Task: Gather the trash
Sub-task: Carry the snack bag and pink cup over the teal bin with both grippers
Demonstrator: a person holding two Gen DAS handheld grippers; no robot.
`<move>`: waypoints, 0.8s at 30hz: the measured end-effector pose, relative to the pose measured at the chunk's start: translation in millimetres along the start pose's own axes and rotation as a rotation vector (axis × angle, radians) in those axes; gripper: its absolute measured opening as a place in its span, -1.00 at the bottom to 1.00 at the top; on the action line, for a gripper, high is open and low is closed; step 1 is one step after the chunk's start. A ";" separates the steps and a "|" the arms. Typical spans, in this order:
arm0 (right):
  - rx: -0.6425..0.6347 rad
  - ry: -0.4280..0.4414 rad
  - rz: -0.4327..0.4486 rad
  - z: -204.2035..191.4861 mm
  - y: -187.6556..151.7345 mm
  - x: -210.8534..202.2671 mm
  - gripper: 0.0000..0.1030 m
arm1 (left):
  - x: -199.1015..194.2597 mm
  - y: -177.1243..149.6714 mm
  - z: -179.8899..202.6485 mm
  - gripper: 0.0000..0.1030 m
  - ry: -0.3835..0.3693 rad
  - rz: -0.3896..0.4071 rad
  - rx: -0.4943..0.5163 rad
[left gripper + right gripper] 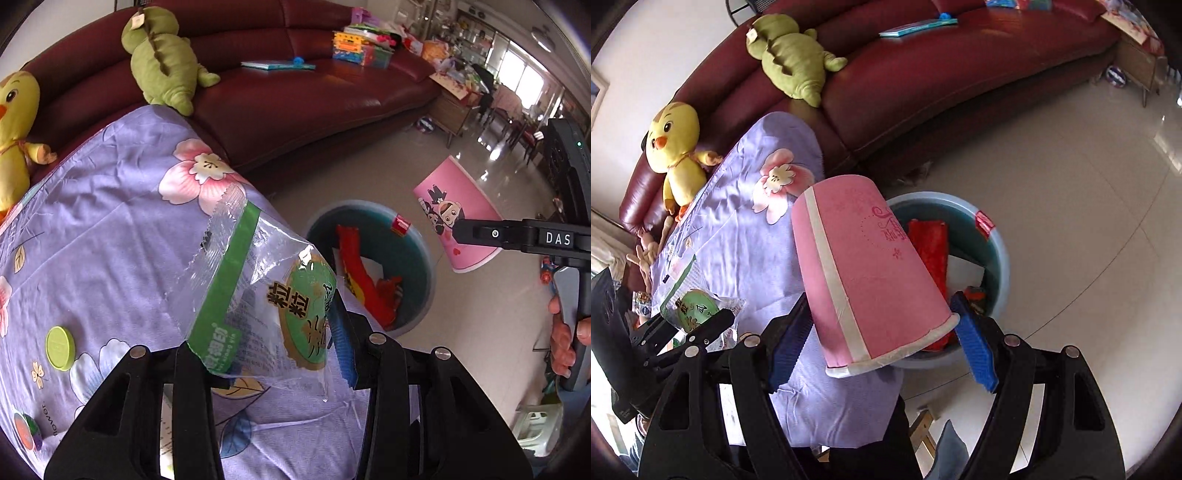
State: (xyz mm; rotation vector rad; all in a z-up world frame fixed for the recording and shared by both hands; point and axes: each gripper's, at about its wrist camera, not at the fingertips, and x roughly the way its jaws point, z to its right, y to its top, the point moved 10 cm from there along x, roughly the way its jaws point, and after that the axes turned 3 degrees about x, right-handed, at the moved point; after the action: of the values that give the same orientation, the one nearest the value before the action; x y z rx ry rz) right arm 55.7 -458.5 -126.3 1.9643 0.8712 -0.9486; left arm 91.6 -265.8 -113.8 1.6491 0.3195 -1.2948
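Observation:
My left gripper [277,343] is shut on a clear and green snack wrapper [258,295], held above the purple flowered cloth [110,229]. My right gripper [882,343] is shut on a pink paper cup [864,273], held upside down near the blue bin [999,266]. In the left wrist view the cup [454,214] hangs from the right gripper [465,230] to the right of the bin [424,266]. The bin holds red wrappers [354,266] and white paper. In the right wrist view the left gripper [701,325] with the wrapper [698,306] is at the lower left.
A green round lid [60,347] and a small colourful item [27,432] lie on the cloth. A dark red sofa [295,96] carries a green plush [162,62], a yellow chick plush [14,122], a book [277,65] and toys. The bin stands on a glossy tiled floor [1089,184].

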 end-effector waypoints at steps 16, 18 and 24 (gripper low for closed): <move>0.121 0.002 -0.030 71.6 -1.8 13.8 0.40 | 79.1 14.8 76.1 -0.18 -0.018 -0.132 0.144; 0.127 0.000 -0.037 74.8 -1.5 16.8 0.40 | 87.9 19.4 77.1 -0.18 -0.018 -0.142 0.144; 0.139 -0.012 -0.049 79.6 2.9 23.5 0.40 | 110.5 32.3 75.3 0.08 0.020 -0.165 0.159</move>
State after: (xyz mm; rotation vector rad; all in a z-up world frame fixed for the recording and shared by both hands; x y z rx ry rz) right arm 44.8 -521.9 -178.8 2.0599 0.8704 -1.0742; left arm 113.4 -379.9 -187.6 1.8005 0.3802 -1.4588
